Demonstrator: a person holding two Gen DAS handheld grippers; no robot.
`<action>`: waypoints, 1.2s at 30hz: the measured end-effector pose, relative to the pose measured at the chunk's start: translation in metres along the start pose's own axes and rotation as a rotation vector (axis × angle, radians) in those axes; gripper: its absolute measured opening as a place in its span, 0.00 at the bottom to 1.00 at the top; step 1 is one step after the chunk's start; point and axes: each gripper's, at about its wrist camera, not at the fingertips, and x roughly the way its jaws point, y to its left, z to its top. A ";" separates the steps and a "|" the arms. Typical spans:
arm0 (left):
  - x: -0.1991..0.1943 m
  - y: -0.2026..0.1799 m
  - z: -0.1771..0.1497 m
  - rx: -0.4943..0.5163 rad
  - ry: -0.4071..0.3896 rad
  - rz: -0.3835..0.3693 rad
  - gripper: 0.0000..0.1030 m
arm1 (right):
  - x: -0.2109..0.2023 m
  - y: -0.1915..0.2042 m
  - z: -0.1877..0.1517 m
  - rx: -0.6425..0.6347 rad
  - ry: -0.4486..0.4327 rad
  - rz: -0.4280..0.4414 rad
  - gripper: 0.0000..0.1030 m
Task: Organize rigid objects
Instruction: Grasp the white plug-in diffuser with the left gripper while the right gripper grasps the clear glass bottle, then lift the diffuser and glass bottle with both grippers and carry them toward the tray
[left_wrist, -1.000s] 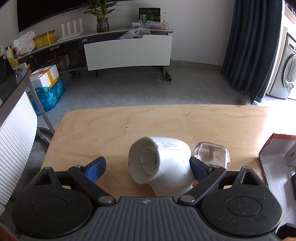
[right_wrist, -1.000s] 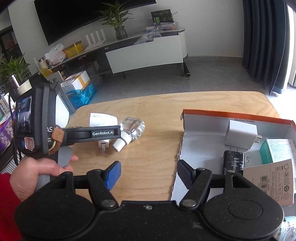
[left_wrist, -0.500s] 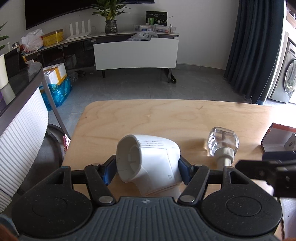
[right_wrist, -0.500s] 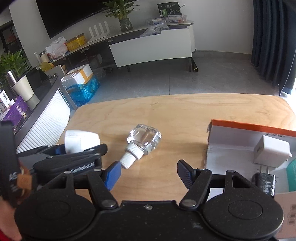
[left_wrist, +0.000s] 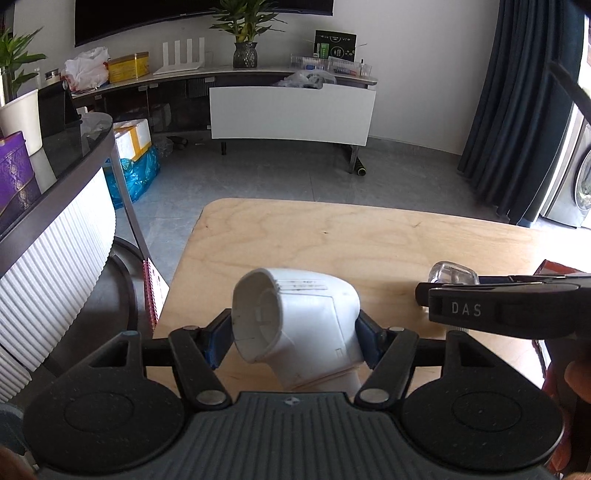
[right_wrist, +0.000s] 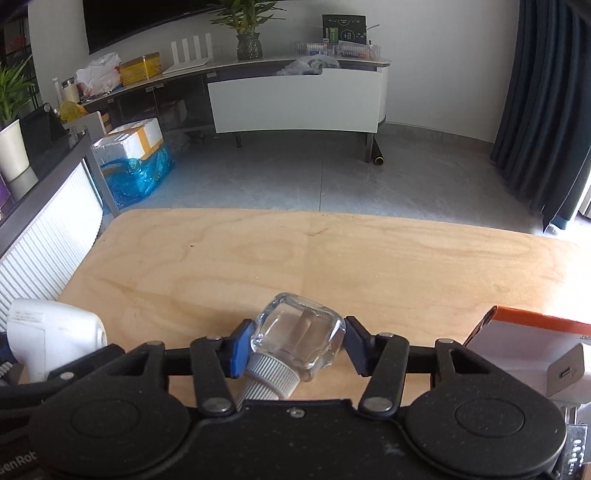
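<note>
White plastic device (left_wrist: 295, 317), the bulkiest of the loose items, is sitting between the blue pads (left_wrist: 218, 338) of the left gripper (left_wrist: 293, 332), whose jaws are pressing against both of its sides above the near left part of the wooden table (left_wrist: 369, 240). Its round open end is facing up and toward the left, and its narrower stem is pointing back toward the gripper body. In the right wrist view the same device (right_wrist: 51, 332) is showing at the far left edge, beside the other tool.

Next in size, an orange-edged cardboard box (right_wrist: 532, 332) is lying open at the right side of the table, with a white charger block (right_wrist: 565, 373) resting inside it near the frame edge.

Smaller again, a clear glass bottle (right_wrist: 299, 332) with a ribbed white cap (right_wrist: 269, 376) is lying between the fingers of the right gripper (right_wrist: 293, 345). Those jaws are closing in on it: the left blue pad (right_wrist: 238, 349) is touching the bottle near its neck, and the right one is sitting against its shoulder. The cap is pointing toward the gripper body, and the bottle's base is pointing out across the table.
</note>
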 end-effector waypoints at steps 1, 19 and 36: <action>-0.001 0.000 -0.001 -0.002 -0.001 0.001 0.66 | -0.001 0.000 -0.001 0.003 -0.002 0.004 0.62; -0.054 -0.008 -0.008 -0.017 -0.027 0.014 0.66 | -0.098 0.006 -0.018 -0.021 -0.077 0.089 0.62; -0.113 -0.024 -0.038 -0.040 -0.041 -0.011 0.66 | -0.194 0.000 -0.059 -0.014 -0.120 0.104 0.62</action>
